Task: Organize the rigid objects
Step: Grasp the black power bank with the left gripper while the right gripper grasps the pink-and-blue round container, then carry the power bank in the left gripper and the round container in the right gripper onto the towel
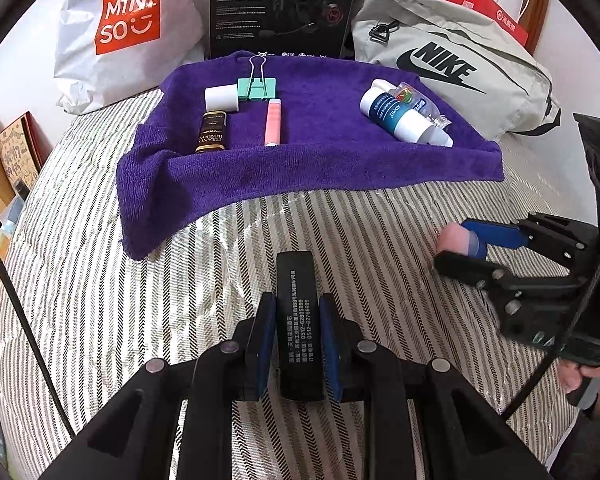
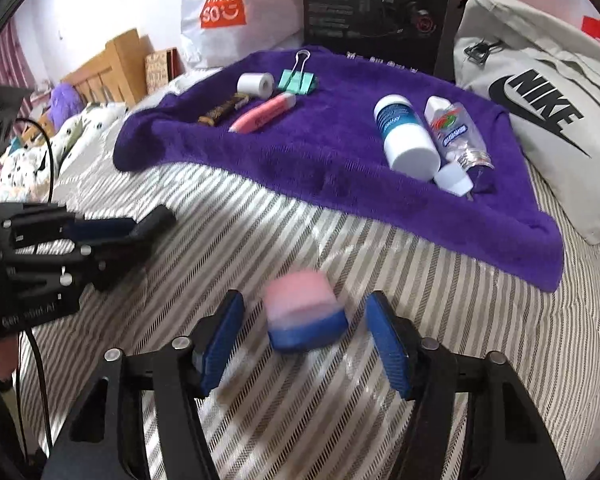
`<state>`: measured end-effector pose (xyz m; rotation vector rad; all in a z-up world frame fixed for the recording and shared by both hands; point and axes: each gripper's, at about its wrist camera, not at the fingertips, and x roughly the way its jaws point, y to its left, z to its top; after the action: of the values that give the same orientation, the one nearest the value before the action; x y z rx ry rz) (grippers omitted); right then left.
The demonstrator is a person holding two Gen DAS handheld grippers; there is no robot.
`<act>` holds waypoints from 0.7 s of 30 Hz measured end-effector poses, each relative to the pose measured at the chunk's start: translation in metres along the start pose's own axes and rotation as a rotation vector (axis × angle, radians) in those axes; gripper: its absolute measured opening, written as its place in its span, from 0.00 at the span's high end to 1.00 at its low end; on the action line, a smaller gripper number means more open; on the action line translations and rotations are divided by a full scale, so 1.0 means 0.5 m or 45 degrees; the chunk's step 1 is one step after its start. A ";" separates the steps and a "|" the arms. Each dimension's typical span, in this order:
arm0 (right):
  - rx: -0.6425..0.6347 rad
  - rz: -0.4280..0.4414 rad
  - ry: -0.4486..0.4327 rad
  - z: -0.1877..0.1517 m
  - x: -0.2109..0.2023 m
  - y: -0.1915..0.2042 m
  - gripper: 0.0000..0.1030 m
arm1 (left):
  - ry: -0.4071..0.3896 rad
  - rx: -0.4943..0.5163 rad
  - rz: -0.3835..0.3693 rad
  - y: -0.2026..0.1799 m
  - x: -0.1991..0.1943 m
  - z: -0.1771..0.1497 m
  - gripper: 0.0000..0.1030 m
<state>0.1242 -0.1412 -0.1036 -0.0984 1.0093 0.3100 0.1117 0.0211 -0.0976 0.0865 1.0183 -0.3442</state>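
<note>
Striped bedspread (image 1: 220,264) stage: your left gripper (image 1: 296,344) clamps the black printed bar (image 1: 298,320), right gripper (image 2: 304,340) gapes around the pink-and-blue block (image 2: 304,316), so squeeze next.

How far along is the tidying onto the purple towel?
Done: a white roll, green clip, dark bar, pink tube and two bottles already lie on the purple towel.
In hand: the left hand-held gripper is clamped on a black bar.
Left: the pink and blue cap sits on the striped bed between the right hand-held gripper's open pads, ungripped.
</note>
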 end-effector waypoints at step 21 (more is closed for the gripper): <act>-0.106 -0.017 -0.089 -0.061 -0.028 -0.004 0.58 | -0.017 0.035 0.073 -0.017 0.012 -0.001 0.79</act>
<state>0.0929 -0.1528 -0.1080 -0.1686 0.9265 0.3408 0.1114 0.0116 -0.1020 0.1378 0.9957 -0.3065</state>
